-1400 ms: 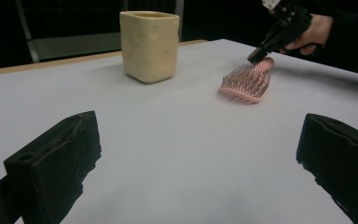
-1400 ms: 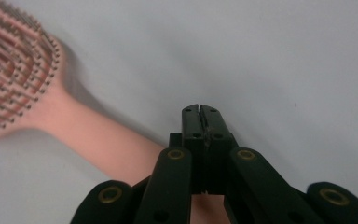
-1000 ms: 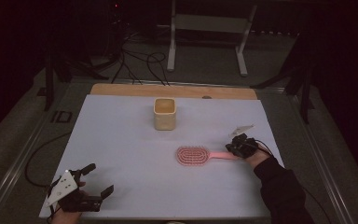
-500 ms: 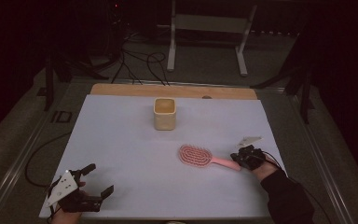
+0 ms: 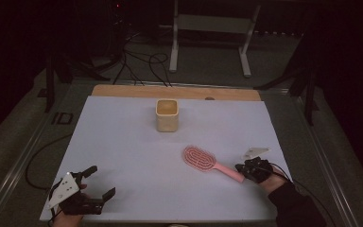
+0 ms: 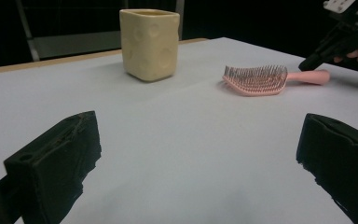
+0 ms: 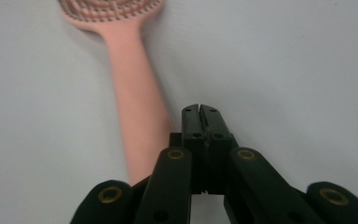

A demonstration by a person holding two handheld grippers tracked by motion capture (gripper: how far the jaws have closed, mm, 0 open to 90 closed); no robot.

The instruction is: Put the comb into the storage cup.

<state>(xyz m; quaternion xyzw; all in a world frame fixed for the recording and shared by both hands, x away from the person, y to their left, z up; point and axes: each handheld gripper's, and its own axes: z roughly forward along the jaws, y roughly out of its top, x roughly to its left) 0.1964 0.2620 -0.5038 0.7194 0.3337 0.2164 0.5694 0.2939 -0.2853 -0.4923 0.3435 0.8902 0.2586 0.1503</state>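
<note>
Your right gripper clenched with nothing between its jaws, just beside the handle end of the pink hairbrush, bristles up, oval head pointing to ten o'clock from it, your left gripper wide open, holding nothing, yellow cup at twelve o'clock of the table.

One hairbrush — one cup — two tongs

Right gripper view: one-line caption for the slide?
Shut right gripper poised beside the pink hairbrush handle on the white table, nothing between its jaws.
</note>
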